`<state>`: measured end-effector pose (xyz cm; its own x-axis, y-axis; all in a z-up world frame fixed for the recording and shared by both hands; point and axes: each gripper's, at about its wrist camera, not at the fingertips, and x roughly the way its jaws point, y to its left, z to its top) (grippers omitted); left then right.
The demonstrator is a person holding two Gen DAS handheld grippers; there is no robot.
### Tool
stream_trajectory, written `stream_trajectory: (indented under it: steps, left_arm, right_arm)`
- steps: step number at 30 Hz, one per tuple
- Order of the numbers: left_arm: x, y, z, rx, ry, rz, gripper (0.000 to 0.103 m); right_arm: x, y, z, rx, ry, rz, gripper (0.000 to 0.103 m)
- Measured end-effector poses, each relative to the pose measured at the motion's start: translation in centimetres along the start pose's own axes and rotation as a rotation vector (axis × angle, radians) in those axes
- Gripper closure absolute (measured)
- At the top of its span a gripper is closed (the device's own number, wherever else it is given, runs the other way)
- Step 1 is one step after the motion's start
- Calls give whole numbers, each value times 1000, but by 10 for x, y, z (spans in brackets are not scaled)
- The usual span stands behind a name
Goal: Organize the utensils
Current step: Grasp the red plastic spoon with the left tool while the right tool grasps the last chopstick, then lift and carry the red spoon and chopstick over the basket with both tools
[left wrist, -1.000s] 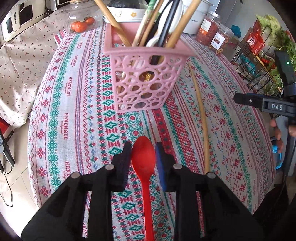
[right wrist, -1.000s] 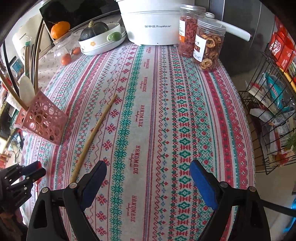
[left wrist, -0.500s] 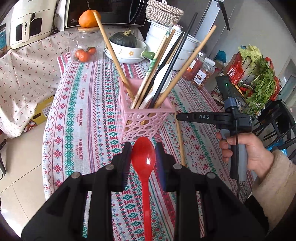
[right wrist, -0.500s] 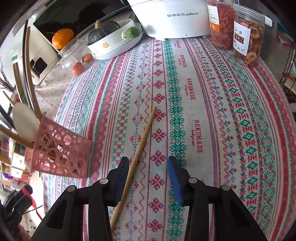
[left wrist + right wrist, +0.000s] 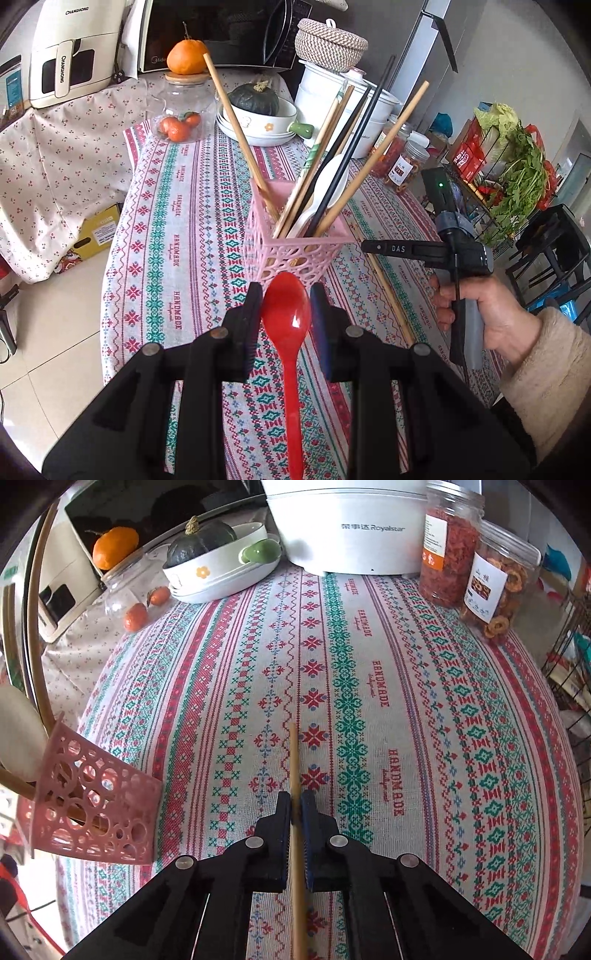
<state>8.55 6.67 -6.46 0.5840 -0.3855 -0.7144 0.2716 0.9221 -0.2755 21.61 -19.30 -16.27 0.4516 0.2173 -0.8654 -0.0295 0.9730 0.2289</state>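
My left gripper [image 5: 285, 295] is shut on a red plastic spoon [image 5: 286, 321], bowl forward, held above the table just short of the pink openwork basket [image 5: 295, 251]. Several chopsticks and a white spoon [image 5: 328, 188] stand in that basket. My right gripper [image 5: 294, 801] is shut on a single wooden chopstick [image 5: 294, 760] that lies on the patterned tablecloth [image 5: 406, 701] and points away from me. In the left wrist view the right gripper [image 5: 369, 245] reaches in from the right, held by a hand [image 5: 491, 314], over the chopstick [image 5: 388, 291]. The basket [image 5: 92, 805] stands to its left.
At the table's far end stand a glass jar of tangerines [image 5: 181, 118], a dish with a dark squash [image 5: 255, 110], a white cooker [image 5: 351, 524] and two jars of dried food [image 5: 495, 579]. A wire rack with greens [image 5: 517, 177] is off the right edge.
The right gripper slid left over the chopstick and closed its wide-open jaws onto it. The left gripper rose and tipped up with the red spoon, so the basket now looks farther off.
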Motion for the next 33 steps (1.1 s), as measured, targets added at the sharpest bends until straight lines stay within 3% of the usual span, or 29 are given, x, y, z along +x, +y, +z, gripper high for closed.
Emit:
stream_trajectory:
  steps: [10,20,26,33]
  left_arm:
    - [-40,-3,14,-4,-216,31,75]
    - [-68,-6,31,-67,-475,83,75]
    - [-76,-19,41,-79,-583,109,75]
    - [-72,-50,61,88,-703,215,75]
  right_arm:
    - [-102,-2,-14,3,-259,154,97]
    - [-180,6,-46,-94,-489,219,97]
    - [-200,8,-42,-122,-536,239,97]
    - [-210,12,-29,-175,-528,280,97]
